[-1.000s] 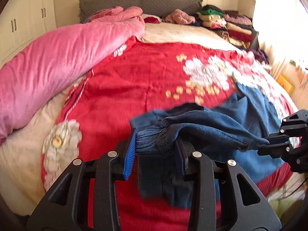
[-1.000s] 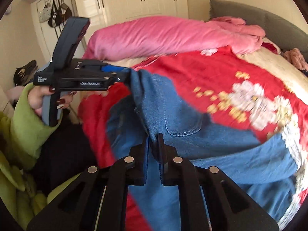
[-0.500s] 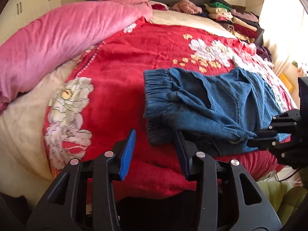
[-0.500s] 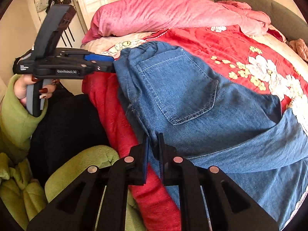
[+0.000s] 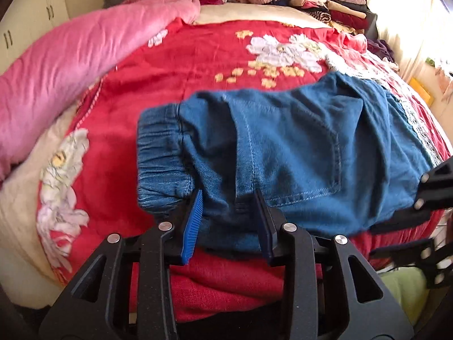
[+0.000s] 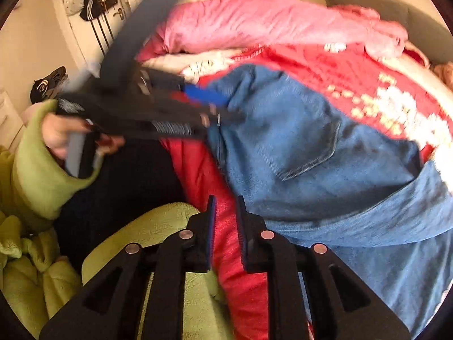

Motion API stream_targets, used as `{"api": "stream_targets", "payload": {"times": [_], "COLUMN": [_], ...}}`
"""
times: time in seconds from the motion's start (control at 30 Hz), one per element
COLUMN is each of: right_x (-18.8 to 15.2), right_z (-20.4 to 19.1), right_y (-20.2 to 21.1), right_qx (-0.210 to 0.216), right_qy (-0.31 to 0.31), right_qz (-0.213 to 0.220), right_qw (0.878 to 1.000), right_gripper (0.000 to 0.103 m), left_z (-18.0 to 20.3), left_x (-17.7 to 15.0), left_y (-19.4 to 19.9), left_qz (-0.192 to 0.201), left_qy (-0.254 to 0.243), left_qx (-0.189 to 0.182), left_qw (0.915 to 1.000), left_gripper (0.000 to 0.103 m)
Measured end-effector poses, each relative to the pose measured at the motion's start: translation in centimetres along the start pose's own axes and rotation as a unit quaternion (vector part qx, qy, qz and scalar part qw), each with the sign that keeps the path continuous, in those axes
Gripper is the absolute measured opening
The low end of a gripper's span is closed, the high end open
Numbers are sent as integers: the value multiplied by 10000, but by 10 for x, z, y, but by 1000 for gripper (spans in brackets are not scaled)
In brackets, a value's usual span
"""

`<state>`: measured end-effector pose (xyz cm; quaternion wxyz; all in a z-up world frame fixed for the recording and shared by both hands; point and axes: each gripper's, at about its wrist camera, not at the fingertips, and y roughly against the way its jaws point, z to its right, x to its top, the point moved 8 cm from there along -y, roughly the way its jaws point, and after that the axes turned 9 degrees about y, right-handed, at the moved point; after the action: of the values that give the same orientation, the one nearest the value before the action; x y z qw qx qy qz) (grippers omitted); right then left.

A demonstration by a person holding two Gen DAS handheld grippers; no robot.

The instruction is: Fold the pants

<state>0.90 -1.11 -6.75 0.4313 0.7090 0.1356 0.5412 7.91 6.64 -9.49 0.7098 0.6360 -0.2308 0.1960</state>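
The denim pants [image 5: 286, 153] lay spread on the red floral bedspread [image 5: 181, 65], near the bed's edge. The left gripper [image 5: 228, 218] had its jaws partly apart, with the waistband edge sitting between them, just ahead of the blue pads; couldn't tell if they actually pinched the cloth. The elastic waistband bunched off to the left of those jaws. The right gripper [image 6: 226, 223] had jaws narrow but opening, nothing between them except a view of bedspread, and the pants lay just ahead and to their right.
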Motion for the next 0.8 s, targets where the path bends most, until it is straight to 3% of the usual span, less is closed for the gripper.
{"api": "stream_targets", "payload": {"times": [0.1,0.2,0.27,0.37,0.47,0.53,0.7,0.8], "right_x": [4,-5,-19,-20,-14,-9,-13,-20], "right_z": [17,29,31,30,30,35,70,100], "right_y": [0,-16,-30,-27,-4,14,57,79], "right_qx": [-207,-294,-200,-133,-169,-316,-826,-1164], "right_qy": [-378,-694,-899,-986,-949,-950,-1286,-1588], "right_qz": [104,-214,-490,-419,-147,44,342,448], "right_qw": [9990,9969,9945,9942,9952,9950,9877,9794], "right_gripper": [25,31,37,37,45,50,50,50], "left_z": [-2,-3,-4,-3,-4,-5,-3,7], "left_x": [-3,-6,-6,-6,-4,0,8,15], "left_y": [3,3,2,2,9,20,45,57], "left_qz": [34,55,51,85,180,286,572,689], "left_qy": [31,32,38,39,116,228,295,262], "left_qx": [-71,-102,-138,-144,-180,-260,-251,-362], "left_qw": [10000,9999,9999,9999,9996,9990,9976,9966], "left_gripper": [28,28,28,28,29,35,43,54]}}
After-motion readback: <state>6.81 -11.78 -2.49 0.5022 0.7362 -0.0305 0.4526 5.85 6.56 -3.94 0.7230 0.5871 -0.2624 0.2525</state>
